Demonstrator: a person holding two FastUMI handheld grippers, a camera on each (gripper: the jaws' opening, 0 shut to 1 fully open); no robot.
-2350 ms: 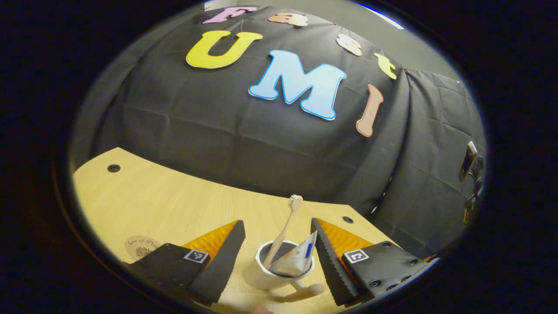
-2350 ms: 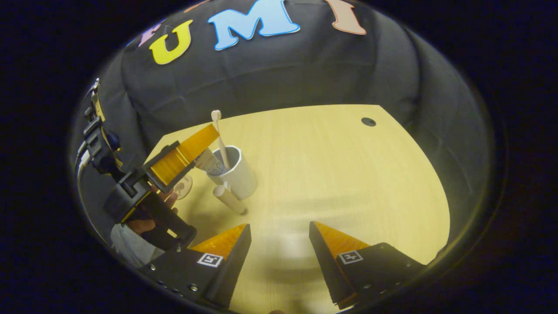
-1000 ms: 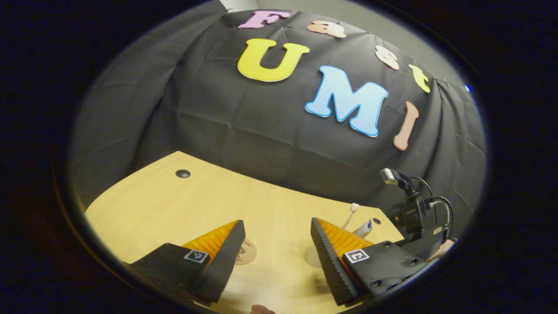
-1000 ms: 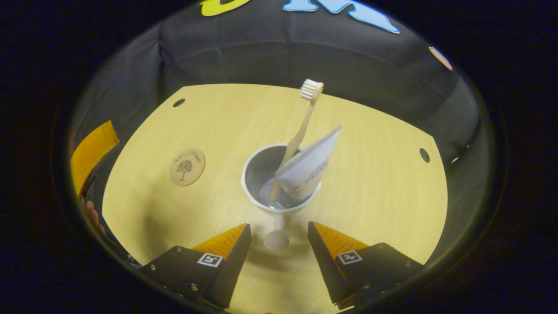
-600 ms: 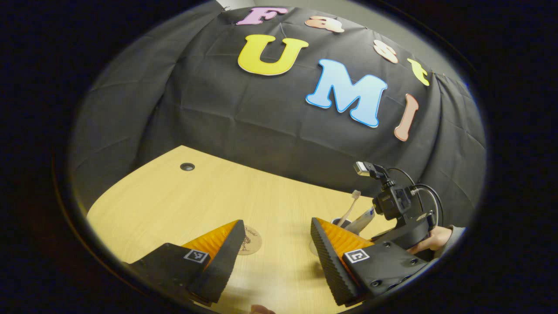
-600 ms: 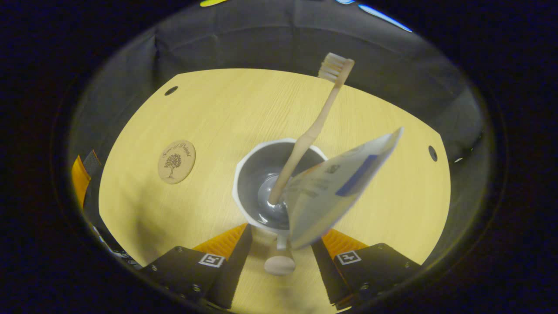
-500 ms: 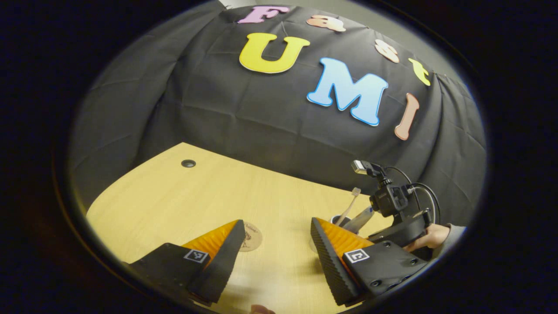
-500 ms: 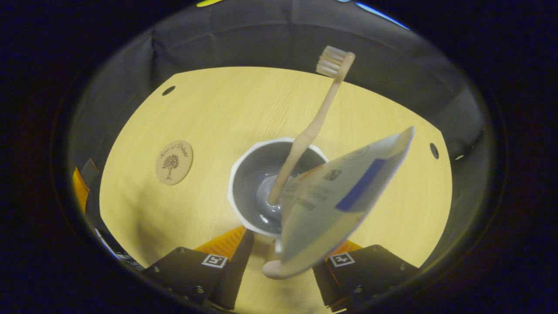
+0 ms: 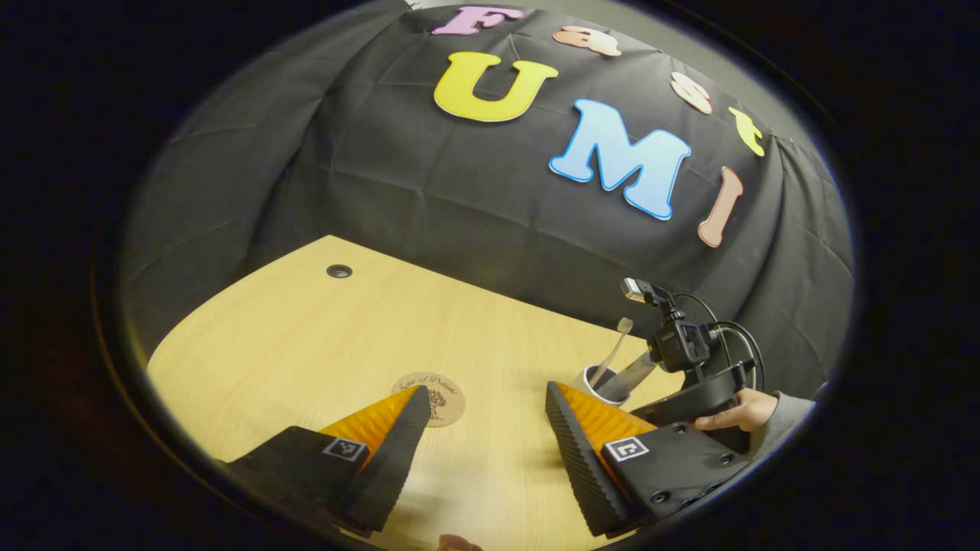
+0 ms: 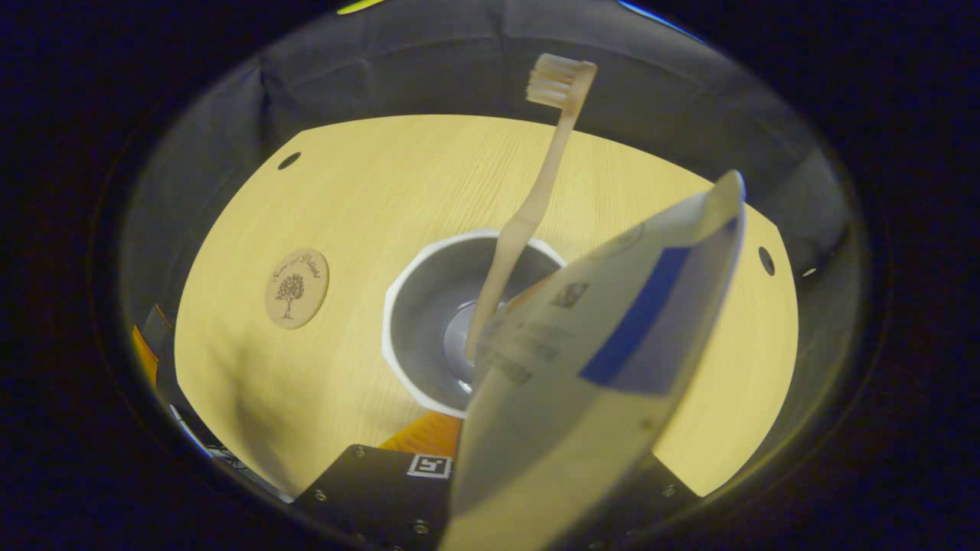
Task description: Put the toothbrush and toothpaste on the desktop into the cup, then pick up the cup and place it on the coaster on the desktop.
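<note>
A white cup [image 10: 417,321] stands on the wooden desktop [image 10: 367,191], seen from above in the right gripper view. A beige toothbrush [image 10: 528,207] and a toothpaste tube [image 10: 597,367] lean in it. My right gripper [image 10: 490,440] is low against the cup's near side; its jaws have narrowed, but the tube hides one finger and the cup's handle. A round coaster [image 10: 297,288] lies to the cup's left. In the left gripper view my left gripper [image 9: 488,398] hangs open and empty over the desk, with the coaster [image 9: 431,388] just beyond it and the cup [image 9: 601,383] further right.
A hand [image 9: 727,417] holds the right gripper [image 9: 693,394] next to the cup in the left gripper view. Cable holes [image 10: 289,161] [image 10: 766,260] sit near the desk's far corners. The black cloth wall [image 9: 459,199] closes off the back edge.
My right gripper came in low at the cup and its jaws narrowed around the handle's place. The left gripper drew back from the cup toward the coaster, staying open.
</note>
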